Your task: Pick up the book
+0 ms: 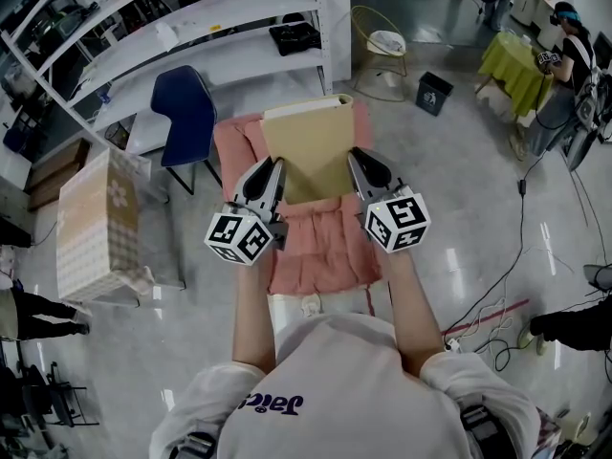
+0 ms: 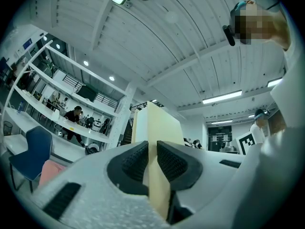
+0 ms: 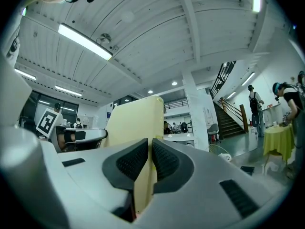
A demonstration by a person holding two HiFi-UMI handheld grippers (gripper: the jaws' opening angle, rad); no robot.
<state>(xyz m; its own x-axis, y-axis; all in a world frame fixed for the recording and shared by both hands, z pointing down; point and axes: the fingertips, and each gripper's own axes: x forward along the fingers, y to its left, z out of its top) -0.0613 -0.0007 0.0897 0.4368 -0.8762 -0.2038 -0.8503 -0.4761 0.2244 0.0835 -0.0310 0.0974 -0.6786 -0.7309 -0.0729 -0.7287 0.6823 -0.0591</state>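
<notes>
A tan hardcover book (image 1: 308, 146) is held between my two grippers above a pink cloth (image 1: 325, 256). My left gripper (image 1: 277, 168) is shut on the book's left edge, and my right gripper (image 1: 354, 159) is shut on its right edge. In the left gripper view the book (image 2: 157, 125) stands edge-on between the black pads (image 2: 134, 162), clamped by the left gripper (image 2: 152, 151). In the right gripper view the book (image 3: 136, 120) rises from between the pads (image 3: 164, 160) of the right gripper (image 3: 149, 149), which press on its cover.
A blue chair (image 1: 186, 108) and white shelves (image 1: 191, 27) stand to the left and behind. A patterned box (image 1: 100, 223) sits at the left. A wire stool (image 1: 382, 51), a black bin (image 1: 433, 92) and a yellow-green table (image 1: 516, 65) with a person (image 1: 574, 55) are at the right.
</notes>
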